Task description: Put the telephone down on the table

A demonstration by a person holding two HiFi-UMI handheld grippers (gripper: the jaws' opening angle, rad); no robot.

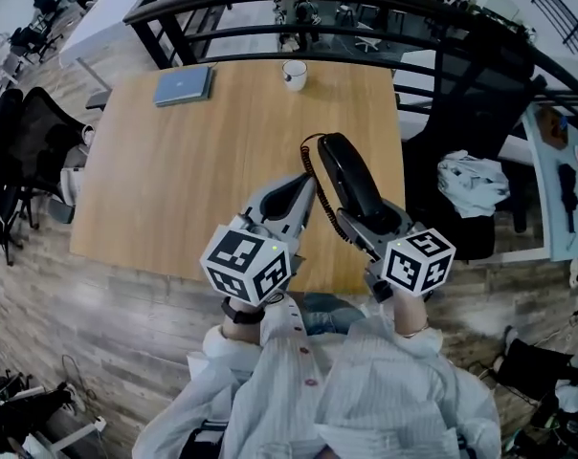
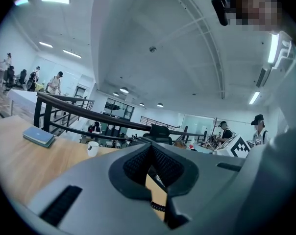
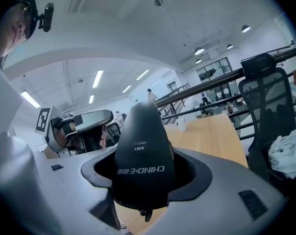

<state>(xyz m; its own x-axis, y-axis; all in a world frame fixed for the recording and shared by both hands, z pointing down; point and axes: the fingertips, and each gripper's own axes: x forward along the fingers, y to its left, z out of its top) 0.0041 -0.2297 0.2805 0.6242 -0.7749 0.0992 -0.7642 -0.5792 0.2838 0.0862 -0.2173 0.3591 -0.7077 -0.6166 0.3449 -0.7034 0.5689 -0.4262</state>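
Wooden table (image 1: 174, 189) bears a white mug (image 1: 294, 75); right gripper (image 1: 368, 222) grasps the black telephone handset (image 1: 342, 165) over it, left gripper (image 1: 302, 184) clenched, empty.

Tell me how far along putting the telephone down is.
Done: the right gripper has the telephone clamped. In hand: it hangs over the table, seemingly not resting on it. Left: lower it onto the wood and open the jaws.

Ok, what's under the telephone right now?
The telephone, clamped in the right hand-held gripper, is over the wooden table; its coiled cord trails alongside. The tabletop patch directly beneath is hidden by it.
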